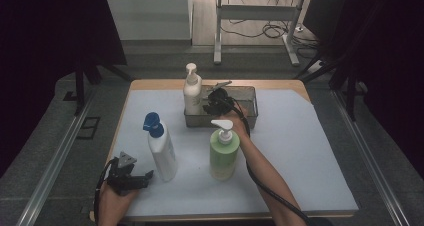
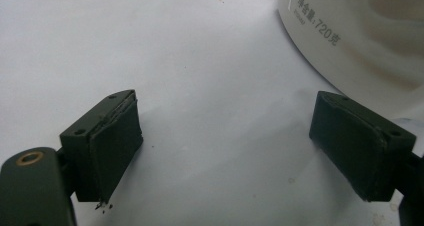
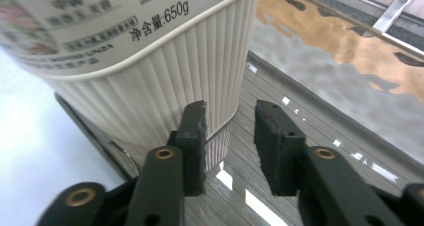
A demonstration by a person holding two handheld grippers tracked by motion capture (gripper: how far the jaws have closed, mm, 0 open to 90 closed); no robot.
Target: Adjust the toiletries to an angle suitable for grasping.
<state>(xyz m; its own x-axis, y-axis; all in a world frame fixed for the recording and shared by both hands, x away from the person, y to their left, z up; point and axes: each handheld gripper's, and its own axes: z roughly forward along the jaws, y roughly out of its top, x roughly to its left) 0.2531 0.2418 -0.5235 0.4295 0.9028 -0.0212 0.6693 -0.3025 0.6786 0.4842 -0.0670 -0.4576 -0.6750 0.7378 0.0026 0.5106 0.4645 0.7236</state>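
A cream ribbed pump bottle (image 1: 192, 93) stands upright in the left end of a metal tray (image 1: 248, 117) at the back centre of the table. My right gripper (image 1: 216, 102) reaches into the tray just right of it. In the right gripper view its jaws (image 3: 230, 117) stand a little apart with nothing between them, and the cream bottle (image 3: 150, 61) rises just left of the left jaw over the tray floor (image 3: 260, 186). My left gripper (image 1: 144, 178) rests at the front left, open (image 2: 225, 121), beside a white bottle with a blue pump (image 1: 162, 153) (image 2: 360, 41).
A green bottle with a white pump (image 1: 223, 153) stands in the middle front, close to the right forearm. A pale blue mat (image 1: 300, 151) covers the table. Table legs and cables lie on the floor beyond the far edge.
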